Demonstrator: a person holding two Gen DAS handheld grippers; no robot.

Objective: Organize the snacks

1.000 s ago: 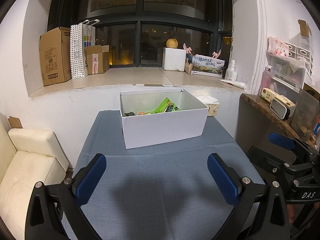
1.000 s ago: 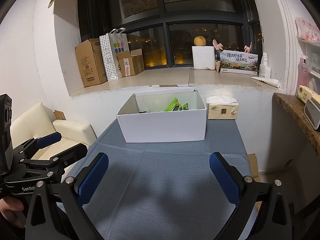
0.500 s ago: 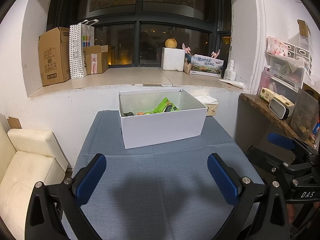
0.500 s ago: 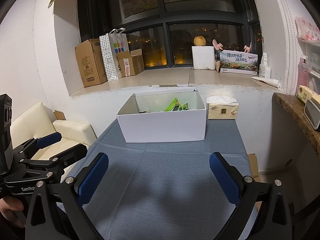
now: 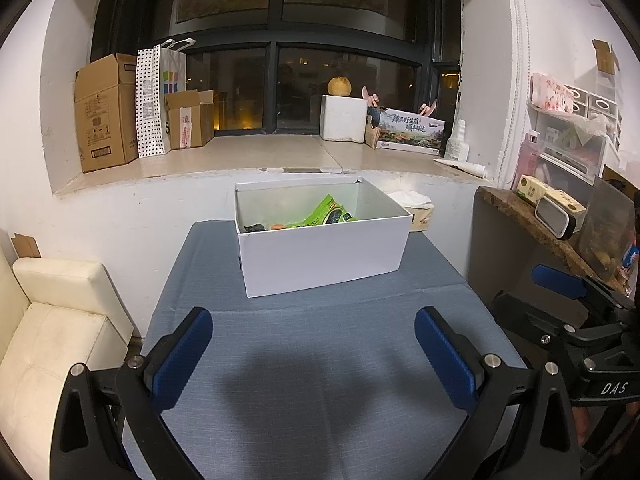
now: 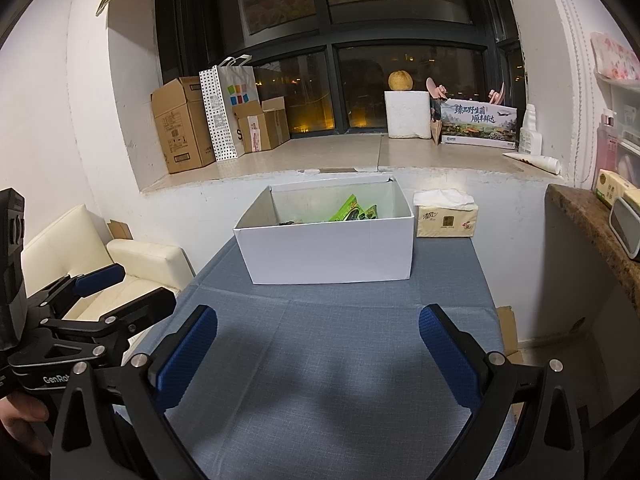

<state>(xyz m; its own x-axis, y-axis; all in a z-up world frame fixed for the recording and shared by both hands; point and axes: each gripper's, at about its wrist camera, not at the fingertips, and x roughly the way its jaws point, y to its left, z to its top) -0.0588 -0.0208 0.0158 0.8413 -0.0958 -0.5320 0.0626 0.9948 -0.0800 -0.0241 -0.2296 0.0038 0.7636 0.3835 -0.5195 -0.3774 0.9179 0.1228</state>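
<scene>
A white open box (image 5: 320,256) stands at the far end of the blue-clothed table (image 5: 320,380). Green snack packets (image 5: 330,214) and darker items lie inside it. The box (image 6: 328,248) and green packets (image 6: 352,210) also show in the right wrist view. My left gripper (image 5: 314,354) is open and empty, held over the near part of the table, well short of the box. My right gripper (image 6: 318,356) is open and empty, beside it on the right. Each gripper shows at the edge of the other's view.
A tissue box (image 6: 446,216) sits on the table right of the white box. A cream sofa (image 5: 52,328) stands left of the table. A stone counter (image 5: 540,224) with small items is on the right. Cardboard boxes (image 5: 106,112) and a bag line the window sill.
Both grippers stay open and almost still. The left view has shifted very slightly; nothing on the table has moved.
</scene>
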